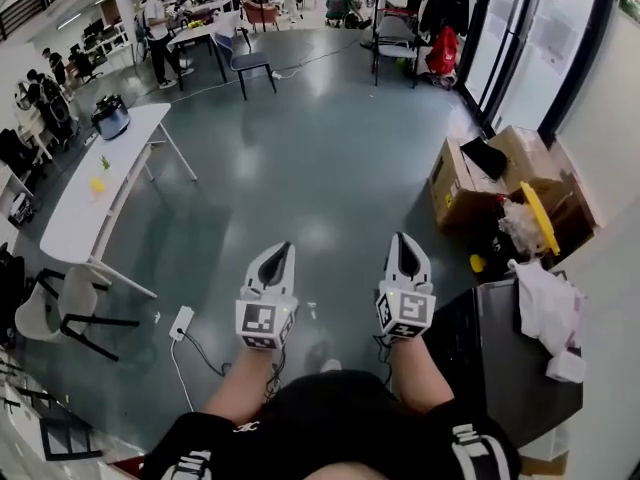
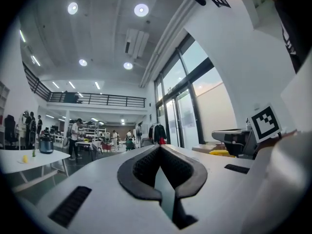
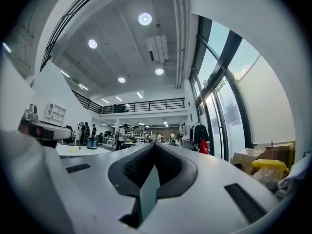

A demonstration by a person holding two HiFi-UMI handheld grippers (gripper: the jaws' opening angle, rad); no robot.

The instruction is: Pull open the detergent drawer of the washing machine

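Both forearms reach forward side by side over the grey floor point(image 1: 300, 168). The left gripper point(image 1: 281, 258) points level, jaws clenched on nothing, and the right gripper point(image 1: 405, 248) does likewise. Just right of it stands a grey-topped machine point(image 1: 495, 338), partly under white cloth point(image 1: 548, 308) — its front and any drawer cannot be made out.

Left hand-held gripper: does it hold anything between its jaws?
No, the left hand-held gripper has its jaws together, and nothing is between them.
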